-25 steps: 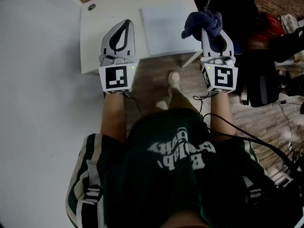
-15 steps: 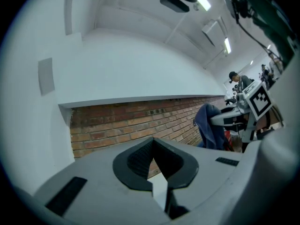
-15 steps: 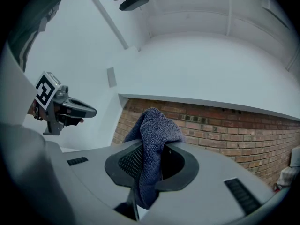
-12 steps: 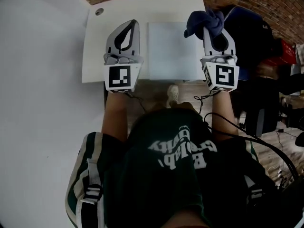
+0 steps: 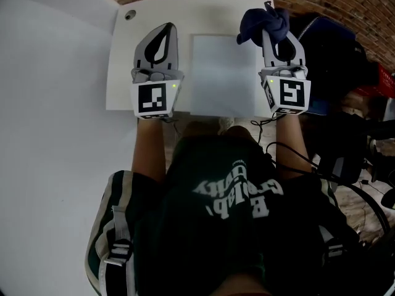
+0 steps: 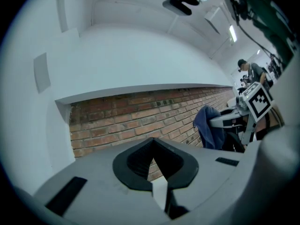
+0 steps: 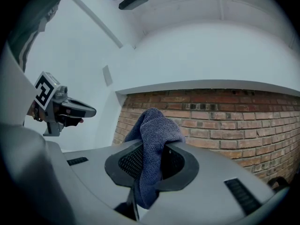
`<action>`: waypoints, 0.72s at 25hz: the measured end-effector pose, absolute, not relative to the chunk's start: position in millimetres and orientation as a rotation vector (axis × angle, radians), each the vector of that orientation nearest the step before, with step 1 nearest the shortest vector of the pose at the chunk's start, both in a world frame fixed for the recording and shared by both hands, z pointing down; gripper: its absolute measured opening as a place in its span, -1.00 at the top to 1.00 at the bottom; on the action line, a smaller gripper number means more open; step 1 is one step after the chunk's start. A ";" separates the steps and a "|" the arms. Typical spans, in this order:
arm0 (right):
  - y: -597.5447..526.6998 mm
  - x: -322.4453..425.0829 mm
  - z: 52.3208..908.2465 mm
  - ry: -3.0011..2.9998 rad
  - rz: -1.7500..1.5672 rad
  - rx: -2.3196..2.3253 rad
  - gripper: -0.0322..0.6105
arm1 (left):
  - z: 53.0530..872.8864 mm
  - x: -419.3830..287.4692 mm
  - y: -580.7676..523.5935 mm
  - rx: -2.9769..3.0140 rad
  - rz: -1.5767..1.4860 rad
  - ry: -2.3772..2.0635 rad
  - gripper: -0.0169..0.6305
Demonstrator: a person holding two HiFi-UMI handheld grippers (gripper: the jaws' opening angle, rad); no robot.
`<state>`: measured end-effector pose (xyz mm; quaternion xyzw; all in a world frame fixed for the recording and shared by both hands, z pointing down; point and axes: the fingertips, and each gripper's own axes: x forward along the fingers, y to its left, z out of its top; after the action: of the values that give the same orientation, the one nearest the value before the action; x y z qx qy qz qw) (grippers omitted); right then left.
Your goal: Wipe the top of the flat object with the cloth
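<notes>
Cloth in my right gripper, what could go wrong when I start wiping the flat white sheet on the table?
The cloth is bunched and pinched only by a fold in the right gripper, so dragging might pull it free. The flat sheet lies unheld at the near edge of the table, with the left gripper shut beside it, so a wipe could push it off.

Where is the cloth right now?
In the head view the cloth is at the upper right, clamped in the right claw, beside the far right corner of the flat panel on the white table.
</notes>
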<state>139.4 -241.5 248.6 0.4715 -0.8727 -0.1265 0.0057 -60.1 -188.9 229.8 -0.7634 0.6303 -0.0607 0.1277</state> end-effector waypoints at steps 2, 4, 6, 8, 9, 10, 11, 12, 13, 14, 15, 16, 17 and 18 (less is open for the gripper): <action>-252.0 135.9 257.0 -2.740 -0.390 1.464 0.75 | 238.9 -64.1 -201.4 -2.217 -0.174 1.849 0.97; -257.4 133.1 261.9 -2.742 -0.390 1.456 0.75 | 244.2 -68.4 -208.0 -2.212 -0.179 1.858 0.97; -264.7 131.9 266.2 -2.732 -0.380 1.462 0.75 | 248.9 -71.5 -214.7 -2.215 -0.196 1.858 0.97; -273.6 130.0 271.2 -2.718 -0.357 1.474 0.75 | 254.7 -74.2 -223.0 -2.230 -0.219 1.848 0.97; -278.1 128.3 273.1 -2.712 -0.347 1.479 0.75 | 257.6 -75.9 -227.5 -2.240 -0.232 1.840 0.97; -282.5 126.2 274.2 -2.705 -0.337 1.485 0.75 | 259.5 -77.5 -232.1 -2.251 -0.240 1.833 0.97; -286.7 124.0 274.6 -2.698 -0.326 1.490 0.75 | 260.3 -79.0 -236.5 -2.261 -0.243 1.825 0.97; -290.6 121.3 274.7 -2.690 -0.315 1.495 0.75 | 260.2 -80.3 -240.4 -2.272 -0.240 1.816 0.97; -293.8 117.9 275.2 -2.684 -0.305 1.495 0.75 | 260.2 -82.0 -243.6 -2.283 -0.236 1.804 0.97; -296.3 113.3 276.9 -2.677 -0.297 1.491 0.75 | 261.3 -84.1 -246.3 -2.294 -0.234 1.790 0.97; -298.8 107.7 280.3 -2.671 -0.288 1.485 0.75 | 263.7 -86.7 -249.3 -2.303 -0.233 1.775 0.97; -302.0 101.7 285.2 -2.665 -0.276 1.479 0.75 | 267.0 -89.3 -253.1 -2.311 -0.231 1.761 0.97; -306.5 95.9 290.6 -2.661 -0.261 1.473 0.75 | 270.2 -91.0 -257.9 -2.317 -0.228 1.746 0.97; -312.2 90.5 295.8 -2.661 -0.244 1.466 0.75 | 273.1 -91.2 -263.4 -2.325 -0.226 1.729 0.97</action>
<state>90.5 -312.2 295.8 0.4804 -0.8721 -0.0800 0.0469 -91.2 -263.4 273.1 -0.7945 0.5908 -0.0773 0.1175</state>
